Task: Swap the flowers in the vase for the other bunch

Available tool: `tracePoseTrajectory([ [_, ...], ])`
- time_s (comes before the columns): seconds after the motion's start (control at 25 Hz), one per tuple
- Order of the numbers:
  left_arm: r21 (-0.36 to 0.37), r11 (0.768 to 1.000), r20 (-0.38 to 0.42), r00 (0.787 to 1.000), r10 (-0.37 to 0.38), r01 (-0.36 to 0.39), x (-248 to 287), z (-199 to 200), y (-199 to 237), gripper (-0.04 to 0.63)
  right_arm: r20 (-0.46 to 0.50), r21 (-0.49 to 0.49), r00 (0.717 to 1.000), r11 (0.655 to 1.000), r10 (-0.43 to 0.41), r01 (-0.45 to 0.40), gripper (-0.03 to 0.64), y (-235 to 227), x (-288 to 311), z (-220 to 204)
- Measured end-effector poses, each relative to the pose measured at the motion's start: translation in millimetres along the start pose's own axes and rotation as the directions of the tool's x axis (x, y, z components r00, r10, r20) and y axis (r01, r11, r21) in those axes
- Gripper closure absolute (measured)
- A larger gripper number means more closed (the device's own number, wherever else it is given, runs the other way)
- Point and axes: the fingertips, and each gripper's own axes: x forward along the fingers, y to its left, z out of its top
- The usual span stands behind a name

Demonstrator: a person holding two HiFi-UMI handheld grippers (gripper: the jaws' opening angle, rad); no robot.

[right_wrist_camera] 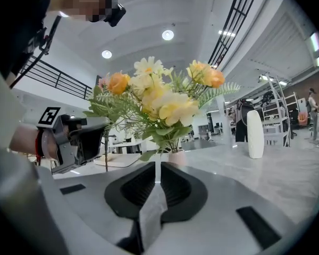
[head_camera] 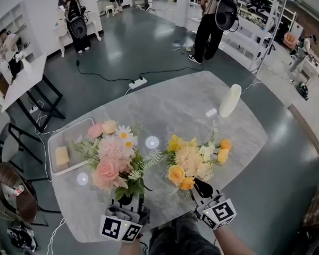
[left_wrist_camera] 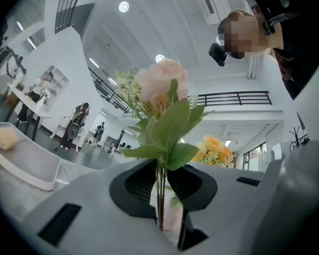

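A pink bunch [head_camera: 110,158] stands up from my left gripper [head_camera: 126,200], which is shut on its green stems [left_wrist_camera: 160,195] near the table's front edge. The pink blooms [left_wrist_camera: 159,84] rise above the jaws in the left gripper view. To the right, the yellow and orange bunch [head_camera: 195,161] stands in a small pale pink vase [right_wrist_camera: 176,155]; in the head view the flowers hide the vase. My right gripper [head_camera: 203,187] sits just in front of that bunch, jaws together with nothing between them [right_wrist_camera: 157,179]. The vase stands a little beyond its tips.
A white tray [head_camera: 57,137] holding a yellow block [head_camera: 61,155] lies at the table's left. A tall white vase [head_camera: 229,100] stands at the far right. The marble table [head_camera: 181,105] ends just in front of me. People, shelves and floor cables lie beyond.
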Motion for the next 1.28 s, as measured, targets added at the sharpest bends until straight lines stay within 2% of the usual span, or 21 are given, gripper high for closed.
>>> tracePoseTrajectory([
  [0.64, 0.020, 0.994, -0.029, 0.994, -0.103, 0.103, -49, -11, -37, 0.522, 0.069, -0.021, 0.996, 0.998, -0.051, 0.053, 0.584, 48, -65, 15],
  [0.92, 0.001, 0.992, -0.027, 0.992, -0.127, 0.127, -48, 19, -54, 0.522, 0.084, -0.019, 0.996, 1.000, -0.020, 0.021, 0.584, 71, -75, 56],
  [1.08, 0.016, 0.991, -0.001, 0.991, -0.133, 0.133, -65, 9, -59, 0.522, 0.104, -0.035, 0.994, 0.999, 0.011, -0.008, 0.584, 83, -84, 45],
  [1.28, 0.026, 0.992, -0.008, 0.993, -0.120, 0.120, -85, 7, -77, 0.522, 0.113, -0.034, 0.993, 0.999, 0.040, -0.037, 0.584, 91, -105, 48],
])
